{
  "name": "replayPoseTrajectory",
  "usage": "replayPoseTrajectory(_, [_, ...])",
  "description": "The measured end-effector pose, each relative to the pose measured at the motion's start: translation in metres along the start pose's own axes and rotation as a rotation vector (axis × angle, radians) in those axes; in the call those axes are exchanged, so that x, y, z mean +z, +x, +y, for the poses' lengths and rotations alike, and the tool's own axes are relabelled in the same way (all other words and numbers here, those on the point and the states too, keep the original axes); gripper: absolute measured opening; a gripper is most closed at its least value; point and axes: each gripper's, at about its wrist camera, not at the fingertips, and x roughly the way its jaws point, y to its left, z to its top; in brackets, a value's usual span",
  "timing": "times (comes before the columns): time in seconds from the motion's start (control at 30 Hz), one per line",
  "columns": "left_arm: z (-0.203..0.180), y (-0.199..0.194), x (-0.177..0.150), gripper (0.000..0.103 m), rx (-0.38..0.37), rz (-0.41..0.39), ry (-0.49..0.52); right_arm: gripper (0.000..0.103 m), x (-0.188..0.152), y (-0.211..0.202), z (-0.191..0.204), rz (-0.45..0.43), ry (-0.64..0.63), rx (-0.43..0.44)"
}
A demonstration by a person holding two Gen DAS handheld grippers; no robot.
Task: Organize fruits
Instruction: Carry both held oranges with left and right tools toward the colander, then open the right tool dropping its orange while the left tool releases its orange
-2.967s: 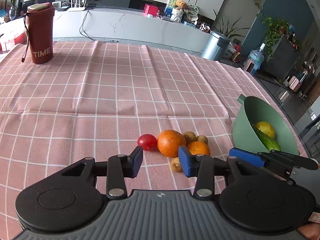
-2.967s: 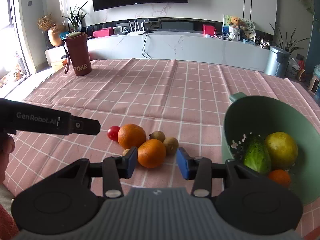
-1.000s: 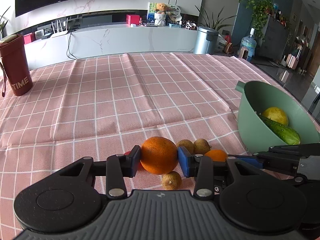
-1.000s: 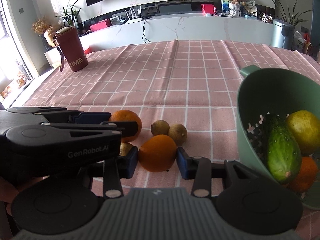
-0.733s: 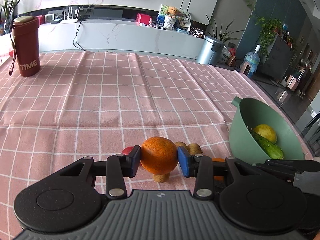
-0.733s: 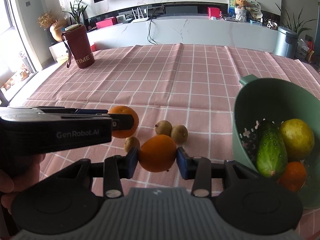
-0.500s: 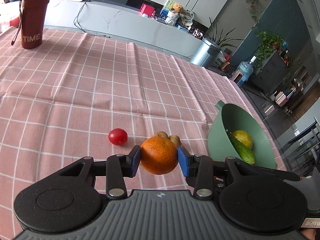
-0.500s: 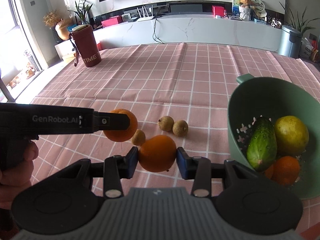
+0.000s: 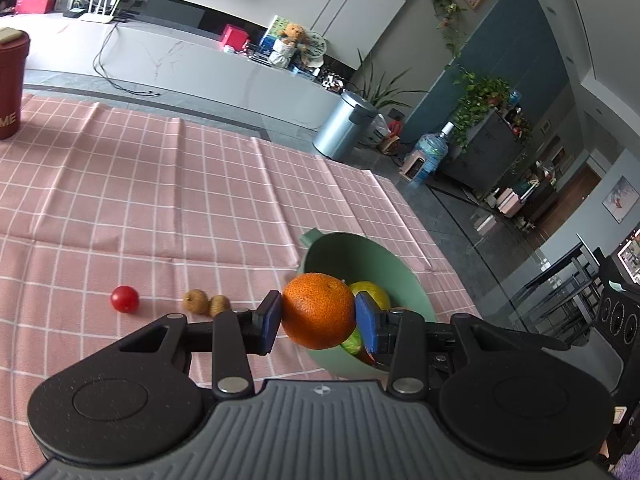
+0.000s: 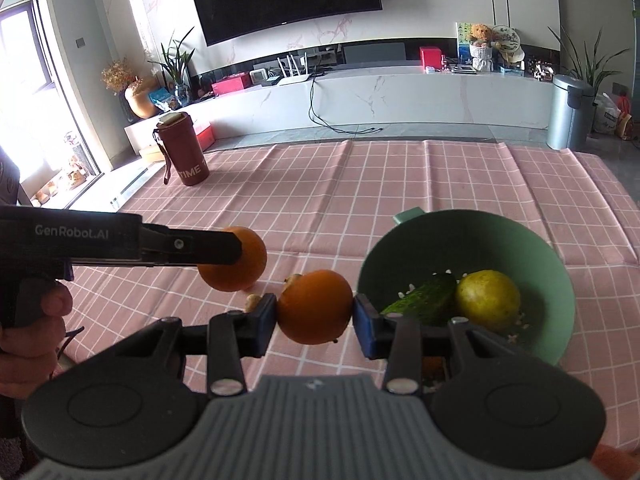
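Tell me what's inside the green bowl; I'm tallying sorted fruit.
The bowl holds a cucumber, a lemon and something orange mostly hidden behind the right gripper.

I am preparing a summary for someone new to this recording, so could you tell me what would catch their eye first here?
Two oranges held in the air: the large orange in the left hand-held gripper, the smaller orange in the right hand-held gripper. Next, the green bowl to the right, holding a cucumber and a yellow fruit. On the pink checked tablecloth, a red tomato lies alone.
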Motion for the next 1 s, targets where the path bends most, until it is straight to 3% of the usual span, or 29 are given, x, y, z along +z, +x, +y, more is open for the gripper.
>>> replayPoseTrajectory(0.27, [-0.043, 0.049, 0.005, 0.045, -0.029, 0.089, 0.075, 0.038, 0.012, -0.023, -0.062, 0.055, -0.029, -0.070])
replayPoseTrajectory(0.5, [-0.078, 0.095, 0.004, 0.045, -0.011, 0.224, 0.212, 0.038, 0.017, -0.005, -0.103, 0.176, -0.092, -0.073])
replayPoseTrajectory(0.7, [-0.089, 0.130, -0.001, 0.045, 0.034, 0.341, 0.314, 0.038, 0.023, 0.019, -0.118, 0.283, -0.240, -0.040])
replayPoseTrajectory(1.0, [-0.099, 0.164, -0.003, 0.045, 0.108, 0.422, 0.426, 0.038, 0.023, 0.058, -0.117, 0.443, -0.442, -0.009])
